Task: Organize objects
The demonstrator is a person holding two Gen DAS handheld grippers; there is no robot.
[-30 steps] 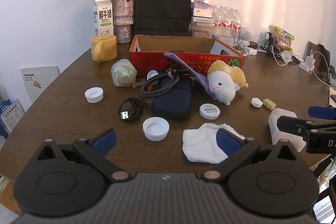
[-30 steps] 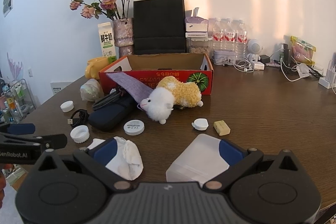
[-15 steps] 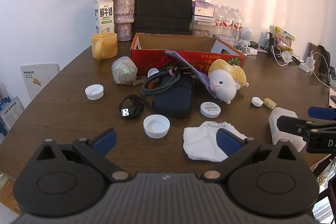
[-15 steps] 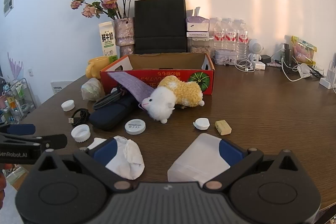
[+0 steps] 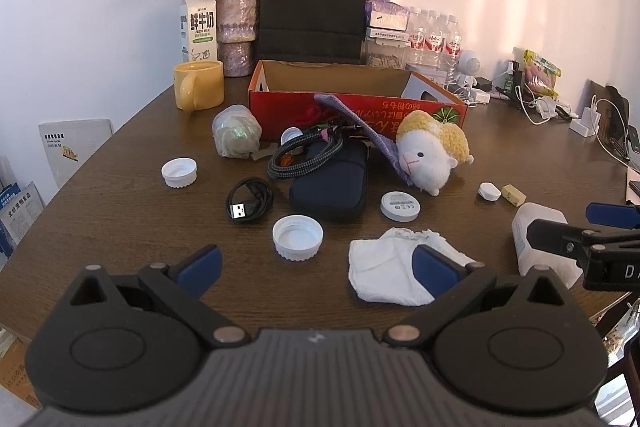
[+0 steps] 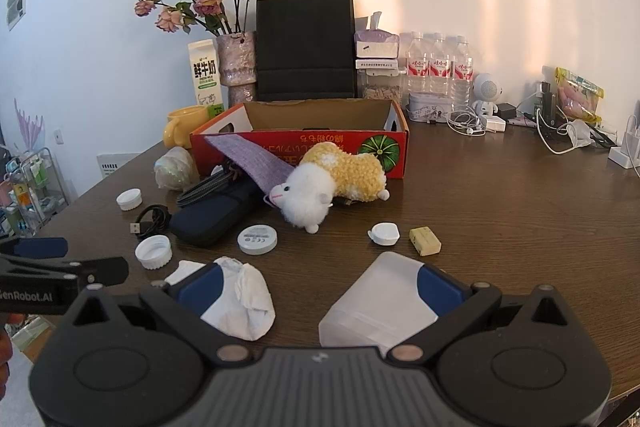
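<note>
An open red cardboard box stands mid-table. In front of it lie a plush sheep, a purple cloth strip, a dark pouch, cables, white caps, a round white disc, a crumpled white tissue and a translucent white box. My left gripper is open and empty above the near table edge. My right gripper is open, with the tissue by its left finger and the white box by its right.
A yellow mug, milk carton, flower vase, black paper bag, water bottles and chargers with cables line the back of the brown table. A small white lid and yellowish block lie at right.
Both grippers have drawn back and risen slightly, so the objects sit a little farther away. Nothing was taken hold of or moved.
</note>
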